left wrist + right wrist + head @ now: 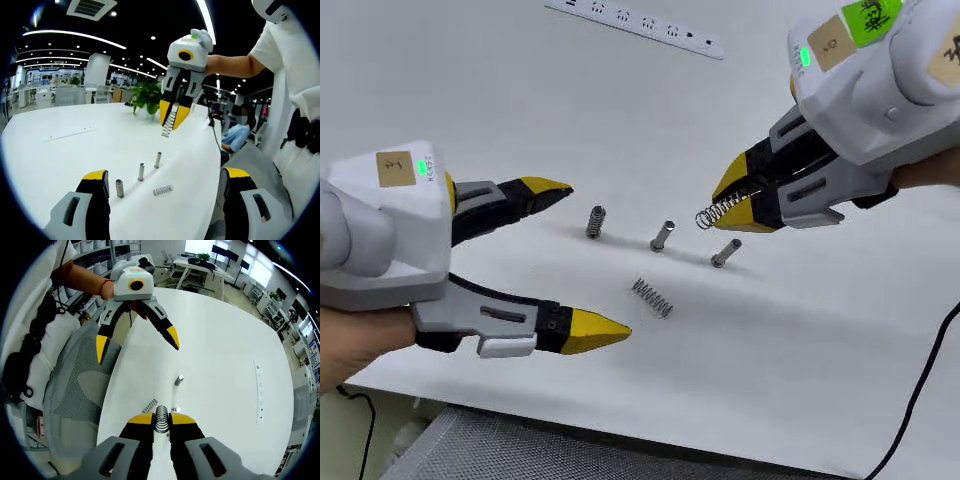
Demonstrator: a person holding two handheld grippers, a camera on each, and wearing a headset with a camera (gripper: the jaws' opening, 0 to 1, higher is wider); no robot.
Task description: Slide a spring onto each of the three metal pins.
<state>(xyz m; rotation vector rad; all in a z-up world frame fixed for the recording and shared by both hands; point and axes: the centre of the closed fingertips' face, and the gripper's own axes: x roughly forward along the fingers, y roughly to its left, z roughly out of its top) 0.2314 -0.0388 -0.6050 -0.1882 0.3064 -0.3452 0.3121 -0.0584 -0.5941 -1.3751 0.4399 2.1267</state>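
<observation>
Right now the yellow tips of my right gripper point(738, 208) pinch a thin coiled steel spring point(718, 212) above the white table point(800, 330), where three short metal pins point(663, 236) stand, one already sleeved, a loose spring point(652, 297) lying beside them, while my left gripper point(598, 257) gapes wide, empty.

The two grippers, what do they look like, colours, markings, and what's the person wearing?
The left gripper and the right gripper have grey-white bodies, black jaws with pointed yellow tips, a lit green lamp and a tan square label. The right one also carries a bright green sticker. The person wears a white short-sleeved top and a red wristband.
</observation>
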